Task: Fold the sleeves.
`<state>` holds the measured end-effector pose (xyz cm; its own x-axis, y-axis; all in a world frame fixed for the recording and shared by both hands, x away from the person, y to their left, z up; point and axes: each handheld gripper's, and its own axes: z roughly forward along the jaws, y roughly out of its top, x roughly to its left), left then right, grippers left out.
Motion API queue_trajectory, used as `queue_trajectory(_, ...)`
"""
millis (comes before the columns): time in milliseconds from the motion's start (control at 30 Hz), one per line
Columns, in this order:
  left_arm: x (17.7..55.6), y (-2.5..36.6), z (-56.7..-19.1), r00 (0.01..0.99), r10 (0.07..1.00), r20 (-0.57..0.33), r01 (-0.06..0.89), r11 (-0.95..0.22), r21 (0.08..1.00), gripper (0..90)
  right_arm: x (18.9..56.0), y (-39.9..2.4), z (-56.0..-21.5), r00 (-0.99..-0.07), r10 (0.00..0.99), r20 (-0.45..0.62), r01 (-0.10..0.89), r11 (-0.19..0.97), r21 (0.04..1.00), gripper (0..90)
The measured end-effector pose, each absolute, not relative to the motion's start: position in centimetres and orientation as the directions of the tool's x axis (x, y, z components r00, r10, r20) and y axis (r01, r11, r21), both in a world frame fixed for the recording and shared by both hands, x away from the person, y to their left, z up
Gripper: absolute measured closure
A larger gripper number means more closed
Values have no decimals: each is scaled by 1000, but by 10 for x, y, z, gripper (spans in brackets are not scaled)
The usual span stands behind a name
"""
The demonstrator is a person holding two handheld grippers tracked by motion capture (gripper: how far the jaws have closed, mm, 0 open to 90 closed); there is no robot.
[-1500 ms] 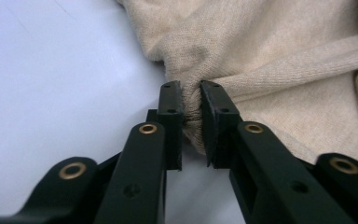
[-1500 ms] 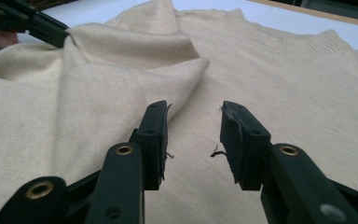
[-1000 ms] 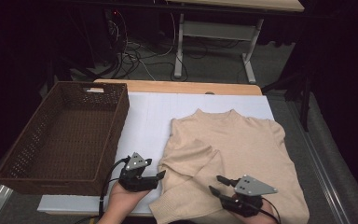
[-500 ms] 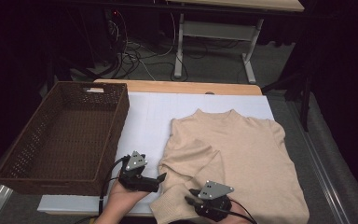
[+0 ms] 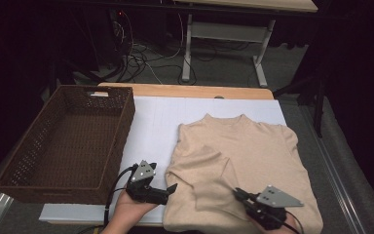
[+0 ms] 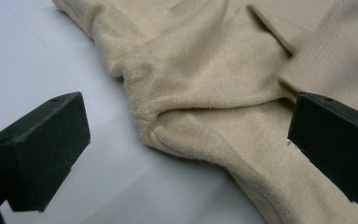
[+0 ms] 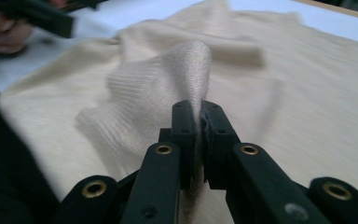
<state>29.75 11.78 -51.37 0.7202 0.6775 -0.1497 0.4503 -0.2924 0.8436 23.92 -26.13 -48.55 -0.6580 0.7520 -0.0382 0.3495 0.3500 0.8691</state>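
Two grippers work a beige sweater (image 5: 243,165) lying on the table's right half. Right gripper (image 5: 242,196) has pinched a fold at its near hem; the left gripper (image 5: 171,189), jaws spread wide and holding nothing, sits at the sweater's near left edge.

I see the left tool (image 5: 168,191) as a matte black body topped by a grey three-cornered plate with small dark holes; a black cable loops off its rear. The right tool (image 5: 238,194) carries the same grey plate. Along its own camera, black link arms show brass-coloured pivot rings and small recessed screws. The left tool's blocky black pads (image 6: 42,149) bear small round dimples.
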Motion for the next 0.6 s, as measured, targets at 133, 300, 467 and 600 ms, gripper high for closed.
queue_trajectory(133, 299, 117, -513, 715, 679, -165, 466, -288, 836, 0, 238, -298, -492, -578, 816, -8, 408, 298, 863, 840)
queue_trajectory(300, 299, 116, -513, 720, 674, -164, 456, -282, 844, 0, 236, -304, -486, -556, 831, -11, 401, 280, 872, 578)
queue_trajectory(467, 299, 113, -513, 730, 665, -160, 445, -284, 850, 0, 245, -258, -483, -647, 761, -52, 357, 362, 861, 510)
queue_trajectory(600, 298, 112, -514, 743, 653, -147, 435, -303, 848, 0, 268, -236, -501, -669, 740, -61, 426, 450, 785, 416)
